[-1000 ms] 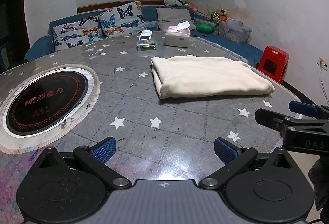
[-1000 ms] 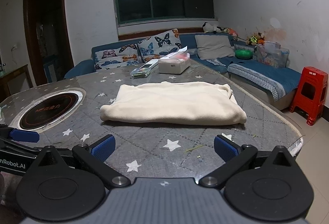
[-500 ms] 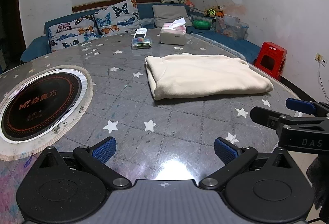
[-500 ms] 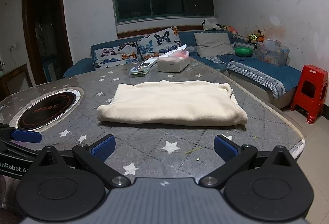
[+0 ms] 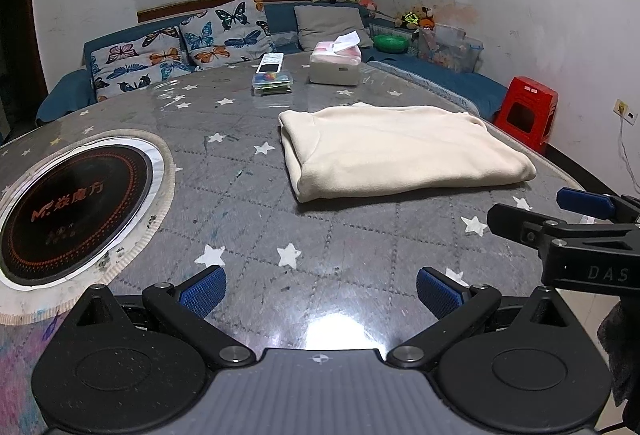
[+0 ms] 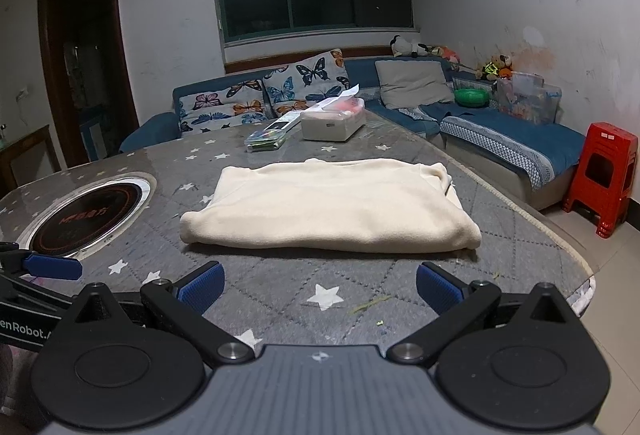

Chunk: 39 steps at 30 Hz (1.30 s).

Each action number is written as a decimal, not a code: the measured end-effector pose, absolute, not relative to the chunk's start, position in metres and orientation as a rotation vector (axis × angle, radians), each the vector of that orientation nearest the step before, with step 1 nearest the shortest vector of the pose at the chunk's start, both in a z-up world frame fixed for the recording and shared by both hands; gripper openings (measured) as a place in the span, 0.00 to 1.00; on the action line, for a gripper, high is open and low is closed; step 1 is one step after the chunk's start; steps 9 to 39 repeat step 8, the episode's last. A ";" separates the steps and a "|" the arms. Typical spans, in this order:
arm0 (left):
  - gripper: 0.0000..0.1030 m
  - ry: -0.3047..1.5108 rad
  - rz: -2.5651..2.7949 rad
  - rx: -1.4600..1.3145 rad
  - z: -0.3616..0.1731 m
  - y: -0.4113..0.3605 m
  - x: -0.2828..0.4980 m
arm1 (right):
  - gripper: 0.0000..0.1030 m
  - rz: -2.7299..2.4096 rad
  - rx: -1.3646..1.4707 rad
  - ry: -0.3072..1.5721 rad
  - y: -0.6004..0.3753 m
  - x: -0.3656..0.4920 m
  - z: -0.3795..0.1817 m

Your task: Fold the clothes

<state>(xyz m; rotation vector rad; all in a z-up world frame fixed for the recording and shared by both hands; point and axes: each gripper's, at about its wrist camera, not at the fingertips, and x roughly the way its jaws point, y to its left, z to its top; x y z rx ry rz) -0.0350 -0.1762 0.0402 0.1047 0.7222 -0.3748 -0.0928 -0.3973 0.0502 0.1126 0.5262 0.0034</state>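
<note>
Above table (image 5: pixel 240 195), both grippers (image 5: pixel 320 291) spread.

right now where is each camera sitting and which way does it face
Left wrist: on the left gripper, facing across the table at the folded cream garment; right gripper shows at right.
Right wrist: on the right gripper, facing the same garment head-on; left gripper's fingertip shows at left.
Shared: garment, tissue box, sofa.

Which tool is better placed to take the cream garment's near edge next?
Probably the right tool: the cream garment lies straight ahead, centred between its open fingers. From the left tool, it lies off to the right.
</note>
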 end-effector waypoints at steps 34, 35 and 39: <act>1.00 0.736 -0.364 0.104 0.040 -0.177 -0.026 | 1.00 0.012 0.115 0.531 -0.397 -0.087 0.050; 1.00 0.736 -0.364 0.104 0.040 -0.177 -0.026 | 1.00 0.012 0.115 0.531 -0.397 -0.087 0.050; 1.00 0.736 -0.364 0.104 0.040 -0.177 -0.026 | 1.00 0.012 0.115 0.531 -0.397 -0.087 0.050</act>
